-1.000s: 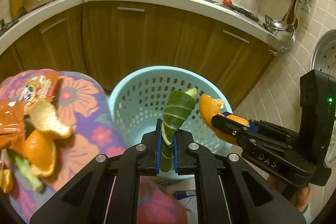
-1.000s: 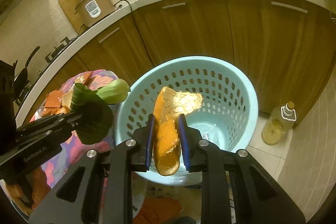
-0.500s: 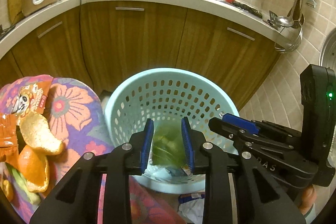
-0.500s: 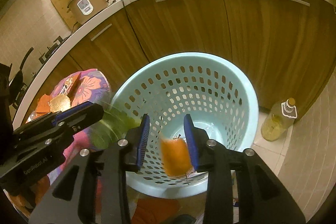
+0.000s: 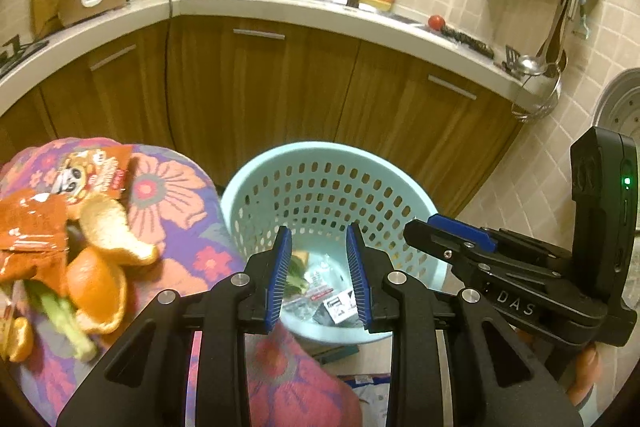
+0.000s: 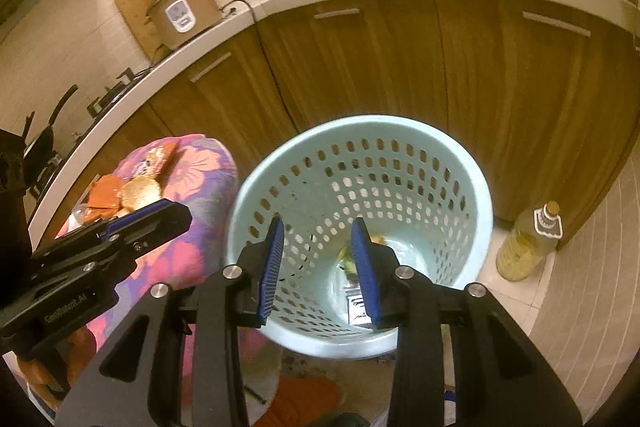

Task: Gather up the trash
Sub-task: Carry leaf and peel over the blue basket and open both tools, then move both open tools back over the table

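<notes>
Trash (image 5: pixel 298 271) in basket (image 5: pixel 256 183), below hand-held gripper (image 5: pixel 320 275).

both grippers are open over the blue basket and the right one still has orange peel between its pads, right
Not quite. The right gripper has nothing between its pads; the right wrist view shows only the inside of the basket through the gap. Both grippers, the left gripper too, are open over the basket. Orange peel does lie on the flowered cloth beside it.

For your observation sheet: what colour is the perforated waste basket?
Light blue basket; clearest in the right wrist view.
</notes>
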`<state>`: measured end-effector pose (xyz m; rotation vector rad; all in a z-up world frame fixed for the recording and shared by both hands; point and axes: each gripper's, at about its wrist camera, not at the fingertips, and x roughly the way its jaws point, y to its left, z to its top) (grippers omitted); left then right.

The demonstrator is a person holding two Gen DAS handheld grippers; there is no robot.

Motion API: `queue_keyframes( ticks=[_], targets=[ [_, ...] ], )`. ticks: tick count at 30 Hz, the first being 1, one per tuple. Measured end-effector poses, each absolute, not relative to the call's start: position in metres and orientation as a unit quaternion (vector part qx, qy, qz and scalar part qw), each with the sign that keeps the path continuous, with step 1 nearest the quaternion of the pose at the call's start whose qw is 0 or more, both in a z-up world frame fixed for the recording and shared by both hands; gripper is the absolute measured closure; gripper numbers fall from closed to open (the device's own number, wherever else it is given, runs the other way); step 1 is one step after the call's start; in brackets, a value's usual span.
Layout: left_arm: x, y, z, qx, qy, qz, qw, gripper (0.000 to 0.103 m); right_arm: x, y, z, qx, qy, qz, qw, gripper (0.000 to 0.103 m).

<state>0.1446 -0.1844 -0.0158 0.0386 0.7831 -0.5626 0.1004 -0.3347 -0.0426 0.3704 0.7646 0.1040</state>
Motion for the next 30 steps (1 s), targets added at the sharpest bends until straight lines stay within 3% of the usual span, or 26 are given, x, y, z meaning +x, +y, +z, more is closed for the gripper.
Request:
queue_keyframes(
  ticks=[17,21,30],
  targets=[
    [0.077,-0.077,0.035,-0.012,0.31,-0.204,0.929,0.056,0.078,-0.238,-0.007,0.12,0.358,0.134,0.916,0.071],
    [0.064,-0.036,0.045,-0.013,0.295,-0.17,0.94,0.049,0.075,-0.208,-0.003,0.1,0.354,0.15,0.918,0.058],
    [0.051,0.067,0.054,-0.041,0.281,-0.092,0.955,0.034,0.091,-0.156,-0.002,0.078,0.355,0.181,0.914,0.055]
  ],
)
